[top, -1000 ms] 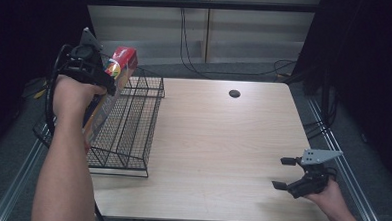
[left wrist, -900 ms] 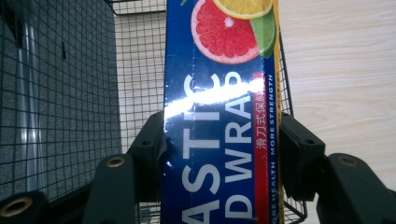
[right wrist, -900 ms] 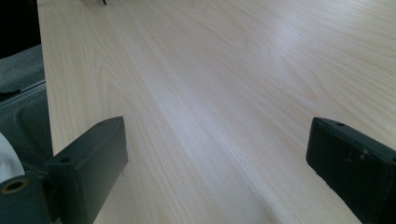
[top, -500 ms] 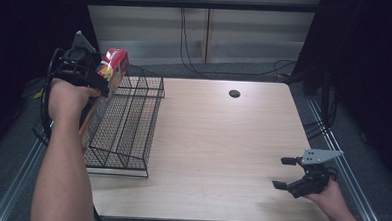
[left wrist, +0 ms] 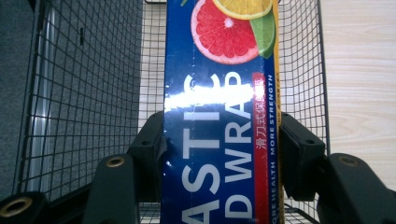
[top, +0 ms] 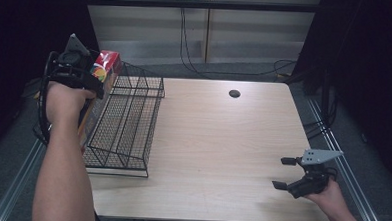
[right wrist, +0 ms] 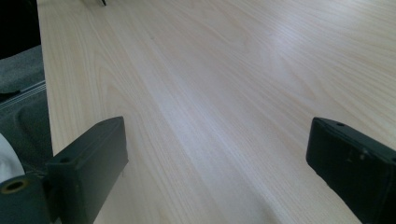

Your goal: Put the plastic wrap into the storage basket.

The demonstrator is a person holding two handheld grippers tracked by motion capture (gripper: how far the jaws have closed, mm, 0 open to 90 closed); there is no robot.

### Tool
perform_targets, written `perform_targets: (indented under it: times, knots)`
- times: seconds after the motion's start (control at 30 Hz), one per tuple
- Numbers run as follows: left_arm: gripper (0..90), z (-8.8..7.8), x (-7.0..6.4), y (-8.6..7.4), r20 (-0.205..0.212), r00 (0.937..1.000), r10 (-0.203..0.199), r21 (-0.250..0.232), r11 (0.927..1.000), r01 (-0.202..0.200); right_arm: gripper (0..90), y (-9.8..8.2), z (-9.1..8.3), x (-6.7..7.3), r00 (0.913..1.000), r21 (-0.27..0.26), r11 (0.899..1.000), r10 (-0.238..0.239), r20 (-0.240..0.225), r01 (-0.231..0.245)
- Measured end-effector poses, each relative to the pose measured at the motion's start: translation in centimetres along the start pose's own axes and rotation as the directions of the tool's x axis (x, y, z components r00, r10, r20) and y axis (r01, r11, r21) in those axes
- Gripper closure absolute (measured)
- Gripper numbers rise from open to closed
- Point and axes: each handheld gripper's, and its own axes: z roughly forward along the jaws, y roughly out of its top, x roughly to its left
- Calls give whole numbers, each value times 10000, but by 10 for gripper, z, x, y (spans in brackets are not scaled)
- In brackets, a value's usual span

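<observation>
A long blue plastic-wrap box (left wrist: 219,112) with citrus pictures and a red end (top: 106,65) is clamped between both jaws of my left gripper (left wrist: 219,154). That gripper (top: 78,73) is held high at the far left, over the left side of the black wire basket (top: 128,120). In the left gripper view the box hangs above the basket's mesh (left wrist: 88,88). My right gripper (top: 289,173) rests low near the table's front right corner. Its jaws stand wide apart with only bare wood between them (right wrist: 215,154).
The light wooden table (top: 222,141) has a dark round hole (top: 234,93) near its far edge. Cables run along the floor behind the table. Metal rails border the table's left and right sides.
My left gripper has carried the box leftward and slightly down, toward the basket's left side. The right gripper has stayed in place.
</observation>
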Motion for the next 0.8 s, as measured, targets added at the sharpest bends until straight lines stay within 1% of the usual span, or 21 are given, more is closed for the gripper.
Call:
perform_targets:
  times: [0.13, 0.2, 0.23, 0.27, 0.33, 0.37, 0.4, 0.5, 0.53, 0.57, 0.67, 0.77, 0.8]
  knots:
    - [440, 2, 4, -1, -47, 9998, -180, 29, 9998, 180, 53, 0, 1, 0, 10000, -2, 10000, -29, 27, 29]
    - [439, 3, 6, -2, -150, 9997, -208, 27, 9998, 208, 53, 0, 2, 0, 10000, 11, 10000, -35, 34, 35]
    - [439, 6, 8, -3, -106, 9994, -323, 46, 9995, 324, 53, 0, 2, 0, 10000, 10, 10000, -27, 10, 27]
    - [439, 6, 8, -3, -106, 9994, -323, 46, 9995, 324, 53, 0, 2, 0, 10000, 10, 10000, -27, 10, 27]
    - [439, 11, 9, -4, -251, 9990, -366, 141, 9992, 370, 53, 0, 2, 0, 10000, 10, 10000, -22, 5, 22]
    - [438, 13, 10, -4, -292, 9983, -501, 206, 9985, 507, 53, -1, 2, 0, 10000, 49, 10000, 48, -36, -47]
    - [438, 15, 11, -5, -241, 9980, -578, 197, 9981, 583, 53, -1, 2, 0, 10000, 40, 10000, 31, -33, -31]
    - [438, 16, 13, -5, -276, 9982, -536, 202, 9983, 542, 53, -1, 2, 0, 10000, 63, 10000, 44, -50, -44]
    - [439, 17, 15, -4, -375, 9979, -520, 246, 9983, 530, 53, -1, 2, 0, 10000, 67, 10000, 68, -51, -68]
    - [438, 17, 15, -4, -375, 9979, -520, 246, 9983, 530, 53, -1, 2, 0, 10000, 67, 10000, 68, -51, -68]
    - [438, 20, 17, -5, -430, 9973, -593, 374, 9974, 609, 53, -1, 3, -1, 10000, 73, 10000, 61, -22, -61]
    - [438, 23, 18, -6, -400, 9974, -599, 407, 9973, 616, 53, -1, 4, -1, 10000, 70, 10000, 35, -42, -35]
    - [437, 26, 16, -7, -379, 9972, -651, 500, 9965, 670, 53, -2, 4, 0, 10000, 97, 9999, 62, -57, -62]
